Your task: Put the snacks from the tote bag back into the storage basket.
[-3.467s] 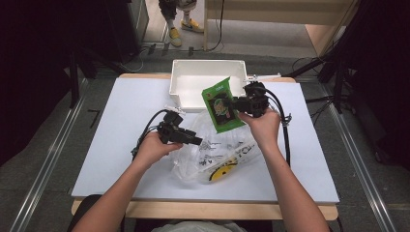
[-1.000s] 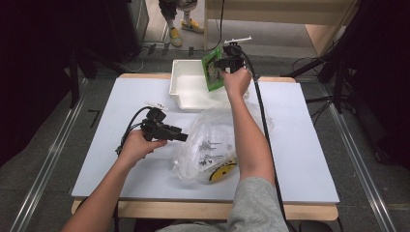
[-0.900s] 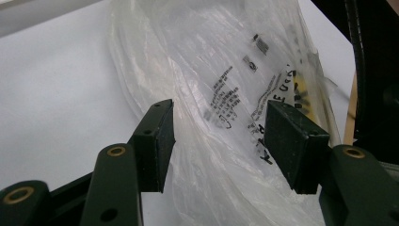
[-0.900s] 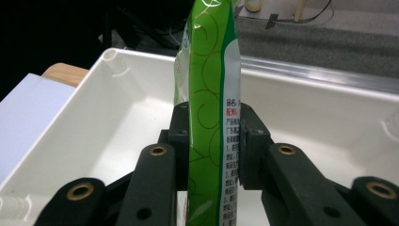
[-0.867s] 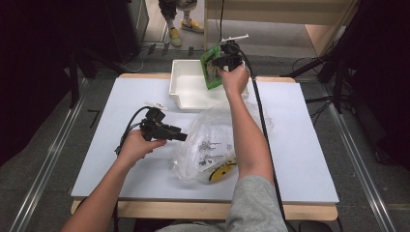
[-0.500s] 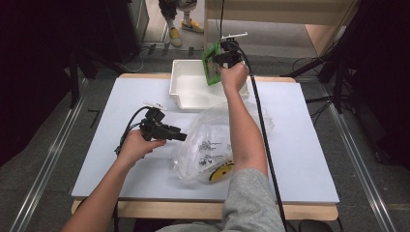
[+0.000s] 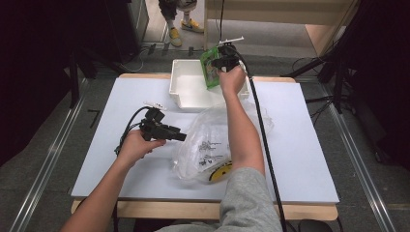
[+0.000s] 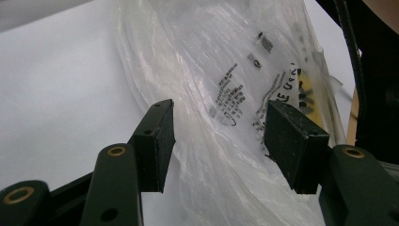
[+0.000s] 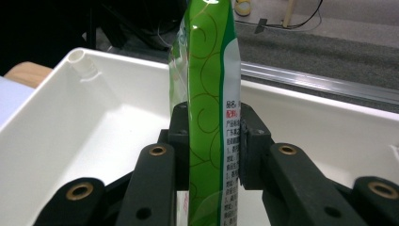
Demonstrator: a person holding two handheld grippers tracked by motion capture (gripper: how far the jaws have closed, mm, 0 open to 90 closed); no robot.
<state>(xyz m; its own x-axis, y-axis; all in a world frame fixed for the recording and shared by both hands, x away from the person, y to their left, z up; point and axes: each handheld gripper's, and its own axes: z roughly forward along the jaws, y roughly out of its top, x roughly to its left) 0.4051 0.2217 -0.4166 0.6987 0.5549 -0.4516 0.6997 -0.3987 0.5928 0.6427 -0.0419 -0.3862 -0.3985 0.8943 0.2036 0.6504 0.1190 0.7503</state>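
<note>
While the left gripper (image 8: 219, 141) gapes wide before the clear plastic bag (image 8: 221, 75), the right gripper (image 9: 209, 141) clamps a green packet (image 9: 207, 94) above the far white tray (image 9: 94, 122).

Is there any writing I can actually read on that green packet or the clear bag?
Green snack packet: small black and red print on its white side strip, too small to read.
Clear plastic bag: black printed lines and larger letters, creased and blurred, not readable.
Yellow round label inside the bag: dark marks, too small to read.
White bin: no writing.
</note>
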